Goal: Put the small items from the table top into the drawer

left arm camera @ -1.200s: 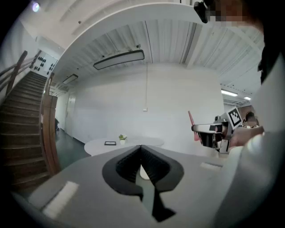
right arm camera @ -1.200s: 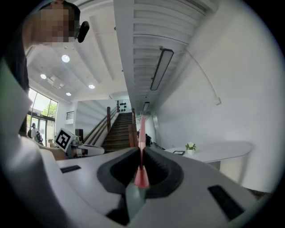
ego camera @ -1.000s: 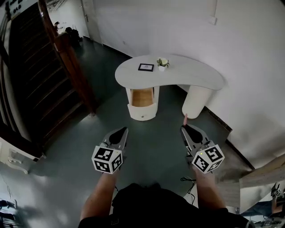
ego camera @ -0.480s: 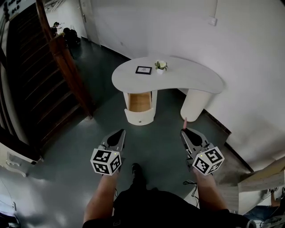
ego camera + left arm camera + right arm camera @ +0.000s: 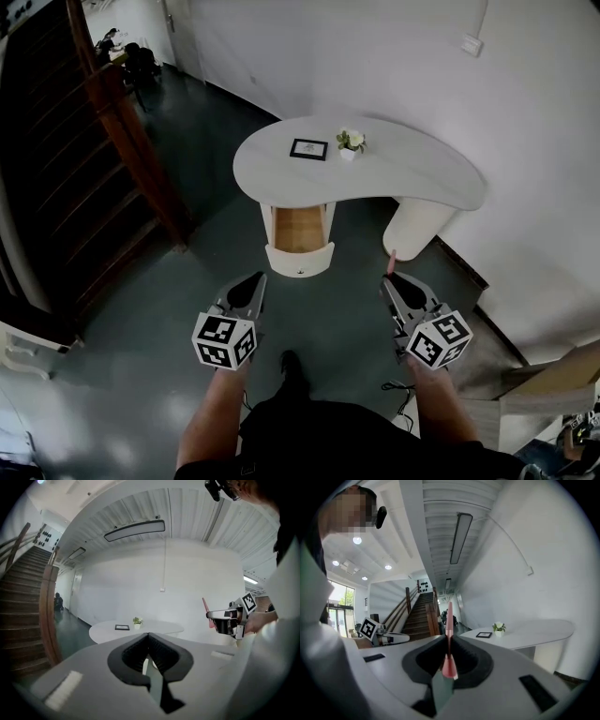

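Note:
A small black picture frame [image 5: 308, 148] and a little potted plant [image 5: 351, 142] stand on the white curved table [image 5: 422, 173], well ahead of both grippers. Under the table top a drawer [image 5: 299, 232] is pulled open, its wooden inside showing. My left gripper [image 5: 253, 280] is shut with nothing in it and hangs over the floor, far short of the table. My right gripper [image 5: 390, 275] is shut on a thin pink stick [image 5: 391, 256] that pokes out past the jaws. The right gripper view shows the pink stick [image 5: 449, 620] upright between the jaws, with the frame [image 5: 483, 634] and plant [image 5: 499, 628] far off.
A dark wooden staircase with a curved handrail [image 5: 122, 122] rises at the left. White walls [image 5: 525, 141] stand behind and right of the table. The table's round leg [image 5: 412, 228] stands at the right. Grey floor [image 5: 319, 309] lies between me and the drawer.
The table and drawer have shifted slightly in the head view as the person walks. Both grippers keep the same pose and hold.

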Demonstrator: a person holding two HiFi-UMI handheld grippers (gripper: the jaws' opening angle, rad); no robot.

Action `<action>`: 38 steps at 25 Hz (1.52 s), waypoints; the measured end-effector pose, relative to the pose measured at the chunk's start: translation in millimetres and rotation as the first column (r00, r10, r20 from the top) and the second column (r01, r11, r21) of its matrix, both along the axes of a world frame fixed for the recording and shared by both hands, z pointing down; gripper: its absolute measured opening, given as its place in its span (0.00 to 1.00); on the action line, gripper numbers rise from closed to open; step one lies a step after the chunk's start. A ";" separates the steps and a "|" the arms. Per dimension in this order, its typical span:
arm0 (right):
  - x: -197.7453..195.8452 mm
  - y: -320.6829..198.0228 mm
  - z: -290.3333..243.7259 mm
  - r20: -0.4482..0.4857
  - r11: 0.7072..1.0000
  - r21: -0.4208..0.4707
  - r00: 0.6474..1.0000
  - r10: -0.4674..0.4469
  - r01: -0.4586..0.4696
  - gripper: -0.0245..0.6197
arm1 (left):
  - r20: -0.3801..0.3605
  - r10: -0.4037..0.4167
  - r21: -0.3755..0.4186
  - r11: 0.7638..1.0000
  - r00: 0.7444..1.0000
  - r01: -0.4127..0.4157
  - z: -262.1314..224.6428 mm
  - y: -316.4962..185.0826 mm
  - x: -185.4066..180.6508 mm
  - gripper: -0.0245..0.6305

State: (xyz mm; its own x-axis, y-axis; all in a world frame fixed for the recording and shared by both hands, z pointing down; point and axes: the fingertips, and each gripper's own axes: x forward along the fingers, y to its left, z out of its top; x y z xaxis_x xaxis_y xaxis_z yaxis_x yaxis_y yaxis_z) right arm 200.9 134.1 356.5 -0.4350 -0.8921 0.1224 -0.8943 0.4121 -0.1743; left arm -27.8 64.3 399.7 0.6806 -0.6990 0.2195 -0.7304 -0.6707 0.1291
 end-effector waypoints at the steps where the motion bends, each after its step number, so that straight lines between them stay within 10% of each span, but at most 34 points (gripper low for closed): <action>1: -6.5 -13.8 0.4 -0.003 1.000 -0.003 1.000 -0.008 0.008 0.11 | 0.000 -0.002 -0.005 1.000 1.000 0.002 3.5 -14.7 -4.5 0.06; 18: -75.6 -155.3 0.9 -0.020 0.998 -0.045 0.999 -0.038 0.037 0.11 | -0.012 0.031 -0.051 0.998 0.999 -0.032 27.5 -139.1 -47.3 0.06; 38: -50.0 -241.4 28.9 0.038 0.987 -0.111 0.993 -0.110 0.114 0.12 | 0.016 0.001 -0.097 0.995 1.000 0.000 41.2 -208.2 -22.2 0.06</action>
